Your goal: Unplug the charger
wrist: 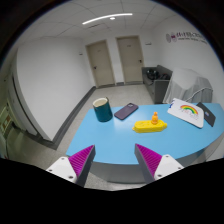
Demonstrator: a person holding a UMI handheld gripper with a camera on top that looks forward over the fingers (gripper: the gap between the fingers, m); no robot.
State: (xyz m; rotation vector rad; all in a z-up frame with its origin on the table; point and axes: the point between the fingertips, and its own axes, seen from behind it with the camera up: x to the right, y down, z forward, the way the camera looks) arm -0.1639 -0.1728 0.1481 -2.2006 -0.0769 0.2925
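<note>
Two fingers (pixel 82 160) low in gripper view, pink pads facing inward, spread wide; gripper (pixel 118 160) holds nothing, floor visible through gap. Beyond fingers: blue table (pixel 120 140). On table, nearest: yellow toy (pixel 150 124), just ahead of right finger. Left of it, dark green mug (pixel 102 109), upright. Between mug and toy, dark phone (pixel 126 111), flat, long axis angled away to right. Farther right: rainbow card (pixel 186 109), dark item at its far edge, unclear. Charger: cannot identify; direction and long axis cannot tell. Behind: two doors (pixel 115 60), white walls.

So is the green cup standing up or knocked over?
Standing up. The green cup sits upright on the blue table, beyond the open gripper.
</note>
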